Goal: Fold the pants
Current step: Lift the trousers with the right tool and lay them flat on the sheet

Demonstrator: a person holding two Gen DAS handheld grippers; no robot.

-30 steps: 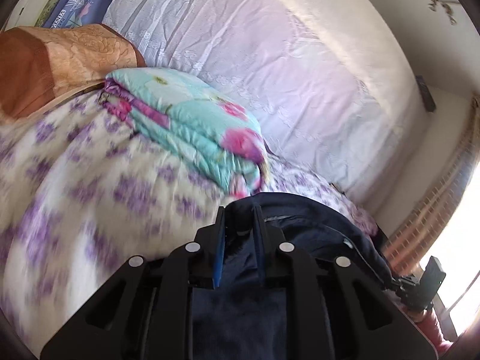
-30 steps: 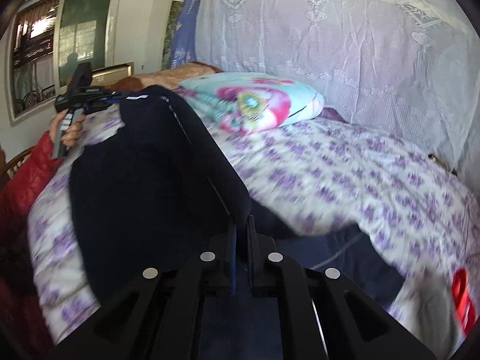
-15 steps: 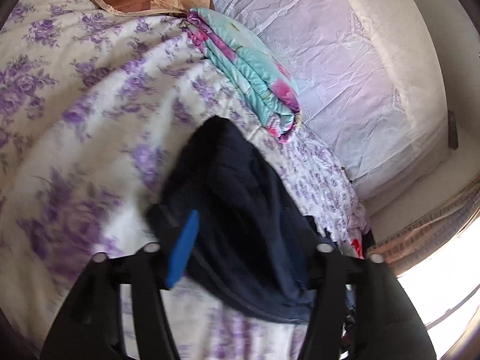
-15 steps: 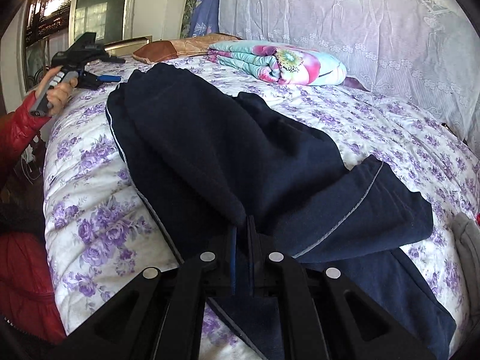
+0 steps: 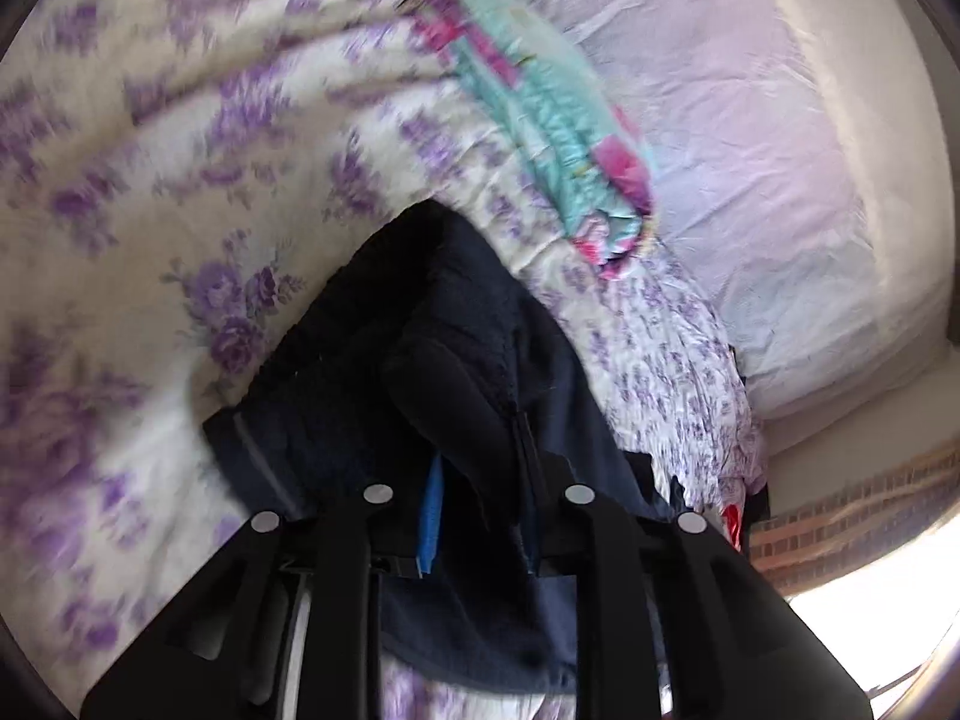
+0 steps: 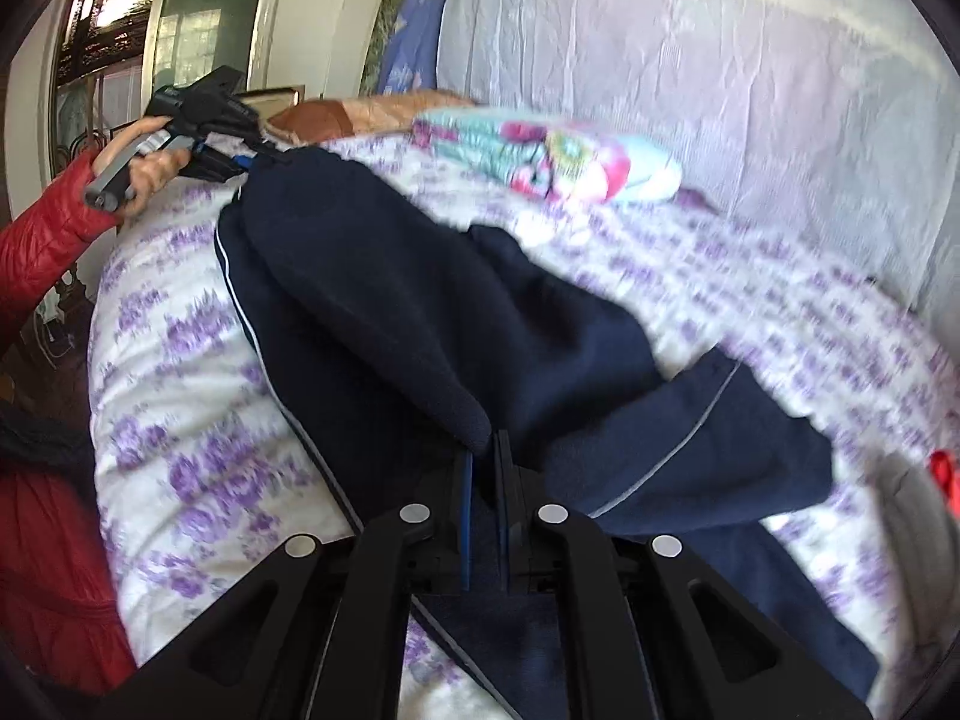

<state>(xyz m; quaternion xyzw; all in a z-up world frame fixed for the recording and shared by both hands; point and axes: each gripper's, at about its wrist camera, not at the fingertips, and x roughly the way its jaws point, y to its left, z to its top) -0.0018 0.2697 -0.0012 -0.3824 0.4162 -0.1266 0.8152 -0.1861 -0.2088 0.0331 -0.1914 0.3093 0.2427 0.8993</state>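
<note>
Dark navy pants [image 6: 420, 312] with a pale side stripe lie spread on a bed with a purple-flowered cover [image 6: 180, 360]. My right gripper [image 6: 485, 456] is shut on a fold of the pants at the near end. My left gripper [image 5: 480, 468] has its jaws partly apart with navy cloth [image 5: 432, 330] bunched between them; the right finger is hidden by cloth. In the right wrist view the left gripper [image 6: 252, 159] sits at the far end of the pants, held by a hand in a red sleeve.
A folded turquoise and pink quilt [image 6: 540, 162] lies beyond the pants against the lace-covered headboard [image 6: 720, 90]. An orange-brown pillow [image 6: 372, 108] lies at the back left. A red object [image 6: 942, 474] sits at the bed's right edge. Windows are to the left.
The left gripper opened half a second ago over the pants' end and now has narrowed around the cloth. The right gripper stayed shut on its fold as the pants came down flat on the bed.
</note>
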